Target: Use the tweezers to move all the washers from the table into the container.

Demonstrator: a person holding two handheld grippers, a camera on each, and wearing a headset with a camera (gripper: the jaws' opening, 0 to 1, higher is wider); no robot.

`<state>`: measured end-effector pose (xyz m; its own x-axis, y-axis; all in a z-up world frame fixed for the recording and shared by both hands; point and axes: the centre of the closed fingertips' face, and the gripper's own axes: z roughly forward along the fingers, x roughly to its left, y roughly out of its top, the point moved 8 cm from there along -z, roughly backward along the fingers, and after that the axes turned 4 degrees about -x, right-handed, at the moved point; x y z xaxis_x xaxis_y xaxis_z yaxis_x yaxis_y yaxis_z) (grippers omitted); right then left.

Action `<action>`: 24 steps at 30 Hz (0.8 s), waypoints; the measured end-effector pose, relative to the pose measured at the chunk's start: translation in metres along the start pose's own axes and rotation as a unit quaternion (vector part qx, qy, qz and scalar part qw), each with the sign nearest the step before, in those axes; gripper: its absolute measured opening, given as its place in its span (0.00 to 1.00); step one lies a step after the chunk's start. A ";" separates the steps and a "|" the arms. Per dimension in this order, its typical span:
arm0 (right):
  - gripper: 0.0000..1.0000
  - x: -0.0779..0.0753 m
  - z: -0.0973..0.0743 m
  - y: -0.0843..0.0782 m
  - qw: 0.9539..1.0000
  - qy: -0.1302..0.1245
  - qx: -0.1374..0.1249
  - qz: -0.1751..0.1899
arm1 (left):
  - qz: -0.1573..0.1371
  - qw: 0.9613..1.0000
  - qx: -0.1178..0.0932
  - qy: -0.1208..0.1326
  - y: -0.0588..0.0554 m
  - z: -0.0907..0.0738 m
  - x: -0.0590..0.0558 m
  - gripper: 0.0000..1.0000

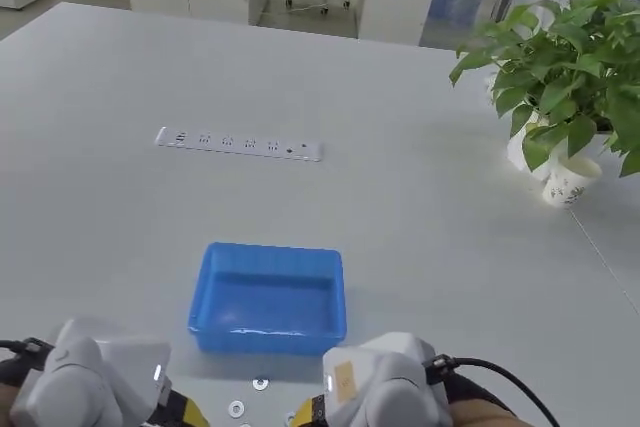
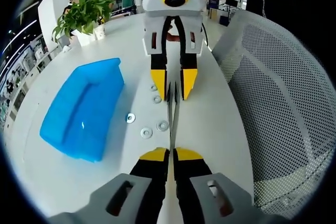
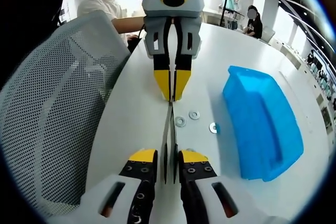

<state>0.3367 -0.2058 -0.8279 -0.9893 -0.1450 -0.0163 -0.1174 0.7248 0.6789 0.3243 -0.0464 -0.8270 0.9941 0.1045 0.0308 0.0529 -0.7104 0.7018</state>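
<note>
1 pair steel tweezers (image 2: 172, 119) spanned tools: left tool (image 2: 170, 153) clamped 1 end, right tool (image 3: 168, 156) straddled other, grip unclear; small silver washers (image 2: 146, 132) sat beside, toward blue plastic container (image 2: 73, 145).

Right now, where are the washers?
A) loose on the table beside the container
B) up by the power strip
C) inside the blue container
A: the washers lie scattered on the table next to the blue container, and the head view shows the container's inside bare.
</note>
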 end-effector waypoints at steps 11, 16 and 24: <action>0.13 -0.001 0.000 0.001 1.000 -0.002 0.002 -0.005 | 0.007 1.000 -0.001 -0.005 0.001 0.001 -0.001 0.04; 0.11 -0.001 0.000 0.001 1.000 -0.001 0.004 -0.007 | 0.005 1.000 -0.001 -0.007 0.002 0.001 -0.002 0.04; 0.11 0.000 -0.001 0.002 1.000 -0.002 0.009 -0.014 | 0.003 1.000 -0.005 -0.009 0.007 -0.002 -0.003 0.04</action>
<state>0.3366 -0.2053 -0.8261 -0.9860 -0.1624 -0.0370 -0.1457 0.7328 0.6647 0.3218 -0.0506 -0.8209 0.9959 0.0874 0.0233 0.0452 -0.7042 0.7086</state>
